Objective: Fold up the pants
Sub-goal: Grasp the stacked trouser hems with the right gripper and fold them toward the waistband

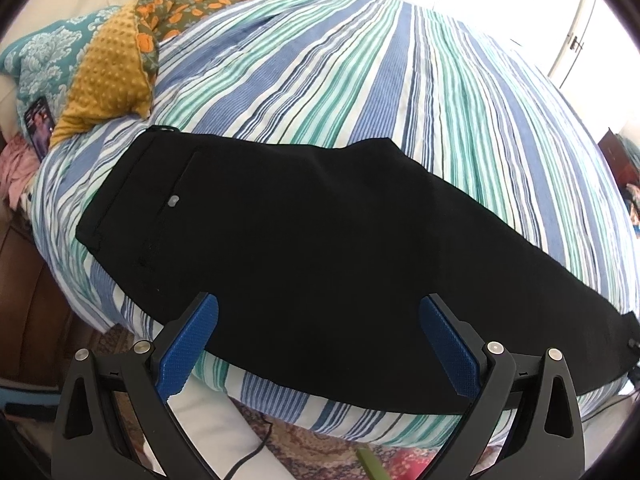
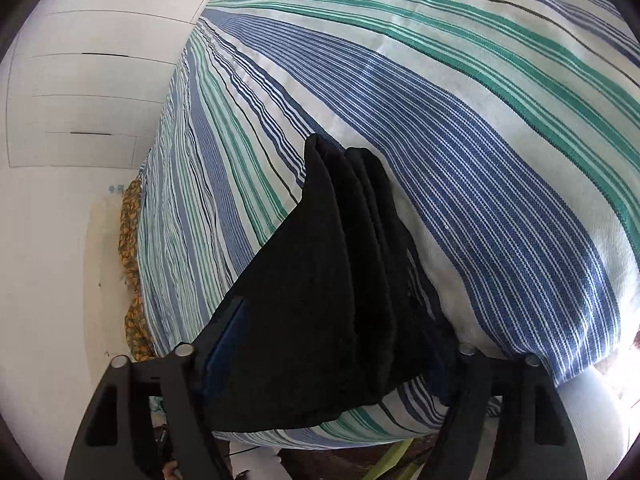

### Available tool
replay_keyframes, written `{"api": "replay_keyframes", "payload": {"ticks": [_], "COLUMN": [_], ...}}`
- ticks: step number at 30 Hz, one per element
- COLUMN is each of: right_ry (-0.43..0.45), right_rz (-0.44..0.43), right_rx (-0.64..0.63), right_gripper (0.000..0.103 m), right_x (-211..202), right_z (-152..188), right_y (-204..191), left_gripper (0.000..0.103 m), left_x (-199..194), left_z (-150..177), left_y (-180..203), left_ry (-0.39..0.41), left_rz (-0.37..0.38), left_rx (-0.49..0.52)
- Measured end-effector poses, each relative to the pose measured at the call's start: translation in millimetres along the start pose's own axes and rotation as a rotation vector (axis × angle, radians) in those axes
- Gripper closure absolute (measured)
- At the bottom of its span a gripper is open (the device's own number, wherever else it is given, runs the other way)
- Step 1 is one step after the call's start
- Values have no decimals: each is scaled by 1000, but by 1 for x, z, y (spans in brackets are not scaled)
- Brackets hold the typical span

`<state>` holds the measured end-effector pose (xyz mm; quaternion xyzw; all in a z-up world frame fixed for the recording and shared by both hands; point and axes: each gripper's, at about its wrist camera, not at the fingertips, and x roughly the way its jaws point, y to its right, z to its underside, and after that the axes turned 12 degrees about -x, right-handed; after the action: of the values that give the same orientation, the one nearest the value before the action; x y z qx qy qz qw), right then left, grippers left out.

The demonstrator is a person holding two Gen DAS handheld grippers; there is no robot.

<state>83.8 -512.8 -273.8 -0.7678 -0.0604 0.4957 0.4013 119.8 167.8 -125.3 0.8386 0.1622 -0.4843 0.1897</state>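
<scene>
Left tool (image 1: 318, 340) – blue ribbed pads wide apart, empty, poised over near edge of black pants (image 1: 320, 248). Pants spread flat across striped bedspread (image 1: 400, 80), waistband and buttoned pocket toward 9 o'clock, legs running to 4 o'clock. Mustard dotted cushion (image 1: 108, 84) at 10 o'clock. Right tool (image 2: 332, 360) – clamped on bunched leg ends, cloth pleated upward toward 12 o'clock. Fabric judged soft, limp, light, matte, likely to sag and slide. Best hold judged at waistband or hem, where layers stack thick.
</scene>
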Motion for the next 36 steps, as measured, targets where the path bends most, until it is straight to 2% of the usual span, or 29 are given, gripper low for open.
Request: {"api": "replay_keyframes", "payload": {"ticks": [1,4,8,11,14,16,19,21,22,23,24,25,26,27,29,30,33,34,36], "right_ry": [8,38,76,75,36,-7,-73,-92,-96,-103,-124,-162,-195,-204,-163,-130,-14,13,53], "right_rz": [26,-13,-329,-496,-624,-660,-636,-589,-542,-472,-381,-304,-246,-224,-219,-199,-115,-78,-15], "right_rx": [-14,-46,-69,-126,-186,-249,-376,-493,-575,-678,-808,-931,-1034,-1104,-1186,-1203,-1201,-1185,-1137], "right_gripper": [76,79,80,80,80,80,80,79,75,63,38,29,25,25,22,15,9,9,9], "right_x": [0,-11,-25,-17,17,51,110,149,167,184,200,214,221,217,194,181,126,113,84], "right_z": [1,6,22,35,50,64,94,121,137,154,173,192,210,222,231,232,232,227,224], "right_y": [-1,-11,-61,-127,-197,-246,-317,-360,-379,-396,-411,-421,-424,-424,-413,-400,-347,-332,-299], "left_gripper": [2,2,2,2,2,2,2,2,2,2,2,2,2,2,2,2,6,16,29], "left_x": [-2,-5,-3,-2,-5,-10,-14,-13,-12,-12,-13,-15,-18,-22,-27,-28,-29,-27,-14], "left_z": [0,1,2,3,4,5,6,8,10,12,15,19,22,26,33,35,39,39,35], "left_y": [-1,-9,-23,-29,-35,-41,-52,-60,-64,-67,-70,-72,-74,-74,-67,-59,-18,0,29], "left_ry": [6,11,4,2,9,19,24,15,4,-5,-14,-18,-15,-11,-12,-20,-20,-25,-57], "left_rz": [-2,-4,15,35,64,77,88,98,107,120,140,161,187,215,276,307,357,359,369], "left_rx": [4,-10,-59,-89,-113,-122,-139,-147,-147,-147,-144,-140,-131,-120,-87,-59,56,99,156]}}
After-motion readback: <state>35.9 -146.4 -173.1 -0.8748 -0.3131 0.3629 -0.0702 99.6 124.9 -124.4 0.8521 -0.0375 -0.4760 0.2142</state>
